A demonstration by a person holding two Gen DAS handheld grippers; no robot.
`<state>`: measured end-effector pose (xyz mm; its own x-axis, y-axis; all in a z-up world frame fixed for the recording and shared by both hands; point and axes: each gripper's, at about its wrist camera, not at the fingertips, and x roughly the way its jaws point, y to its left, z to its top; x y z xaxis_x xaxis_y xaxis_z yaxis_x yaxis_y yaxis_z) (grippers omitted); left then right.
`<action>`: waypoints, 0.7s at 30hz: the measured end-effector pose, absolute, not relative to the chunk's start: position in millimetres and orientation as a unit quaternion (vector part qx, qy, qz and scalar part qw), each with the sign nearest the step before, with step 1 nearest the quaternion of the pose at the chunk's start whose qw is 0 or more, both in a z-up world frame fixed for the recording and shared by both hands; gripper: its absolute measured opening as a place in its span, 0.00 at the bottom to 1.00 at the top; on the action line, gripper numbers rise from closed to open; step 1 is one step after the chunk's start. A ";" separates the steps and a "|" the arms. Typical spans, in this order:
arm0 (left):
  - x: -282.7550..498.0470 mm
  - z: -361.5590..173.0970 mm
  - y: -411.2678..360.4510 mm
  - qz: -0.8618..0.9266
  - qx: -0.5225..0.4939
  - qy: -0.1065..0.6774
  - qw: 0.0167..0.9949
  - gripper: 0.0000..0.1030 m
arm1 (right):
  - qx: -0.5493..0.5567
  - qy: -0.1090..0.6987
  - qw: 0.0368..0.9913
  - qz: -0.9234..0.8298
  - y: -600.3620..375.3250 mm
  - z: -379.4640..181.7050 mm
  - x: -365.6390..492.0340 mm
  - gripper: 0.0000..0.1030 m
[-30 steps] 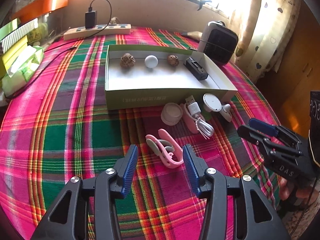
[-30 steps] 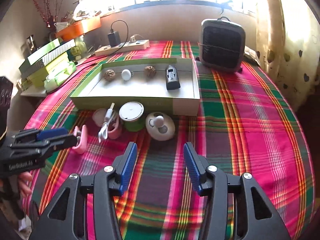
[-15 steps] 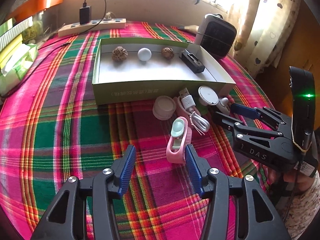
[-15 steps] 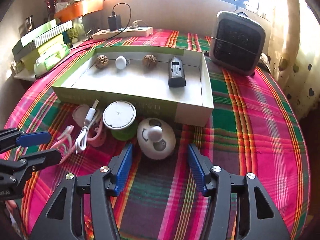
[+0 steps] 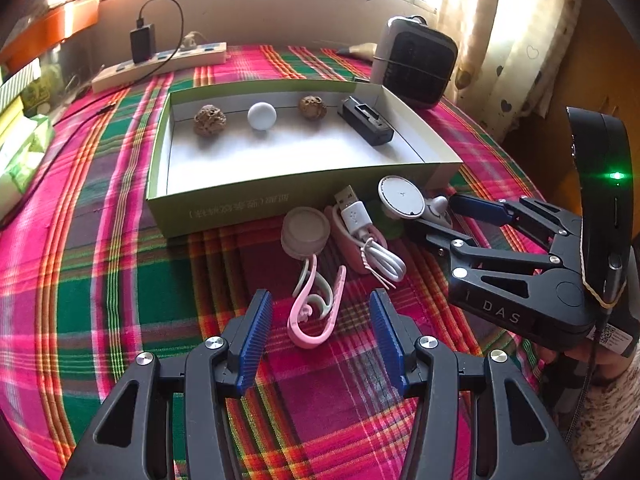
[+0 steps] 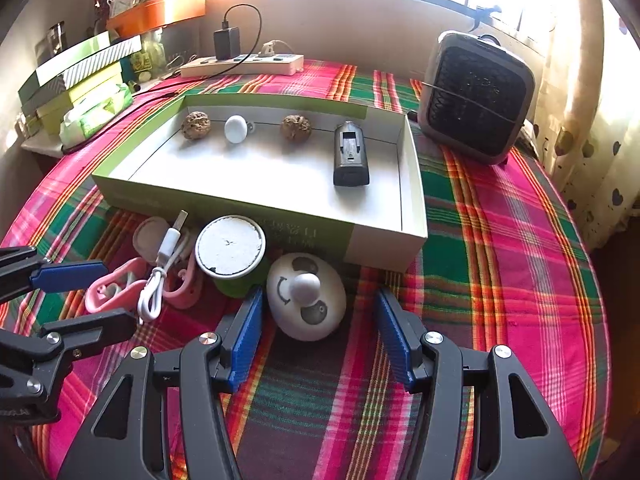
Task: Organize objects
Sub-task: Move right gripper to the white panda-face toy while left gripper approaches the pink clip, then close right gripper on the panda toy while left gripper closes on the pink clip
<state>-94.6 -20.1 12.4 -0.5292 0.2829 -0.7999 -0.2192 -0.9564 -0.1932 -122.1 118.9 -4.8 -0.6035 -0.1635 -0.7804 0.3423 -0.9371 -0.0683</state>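
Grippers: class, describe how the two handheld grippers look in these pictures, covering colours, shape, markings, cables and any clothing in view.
The left gripper and right gripper share one build: black skeletal frames with silver bolts and blue ribbed fingers. Seen from the left wrist view, the right one bears white "DAS" lettering, a green light, a black cable and a QR sticker. A speckled sleeve shows beside it.

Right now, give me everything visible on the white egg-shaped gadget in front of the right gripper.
The white egg-shaped gadget looks like smooth, glossy plastic. Its top carries a round grey-white knob, a curved double-headed arrow mark and two grey oval recesses. It lies flat on the plaid tablecloth, just in front of the green box, beside the green cup with the white lid; contact with either is unclear. It sits ahead of the right gripper, between its open jaws, untouched.
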 end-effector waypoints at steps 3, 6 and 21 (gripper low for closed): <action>-96.8 12.1 -20.2 0.874 -0.462 -0.031 0.145 0.48 | 0.423 0.103 0.141 -0.889 120.3 -5.0 -123.3 0.54; -97.5 11.5 -18.6 0.877 -0.458 -0.014 0.141 0.48 | 0.424 0.099 0.141 -0.889 121.5 -5.3 -124.3 0.54; -98.2 10.9 -25.6 0.881 -0.454 -0.012 0.129 0.29 | 0.421 0.088 0.140 -0.892 124.6 -5.3 -123.6 0.39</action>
<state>-98.2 -25.6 10.9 -0.5543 0.2387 -0.7973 -0.2171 -0.9663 -0.1384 -123.6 124.6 -5.3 -0.6056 -0.1751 -0.7763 0.3236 -0.9454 -0.0393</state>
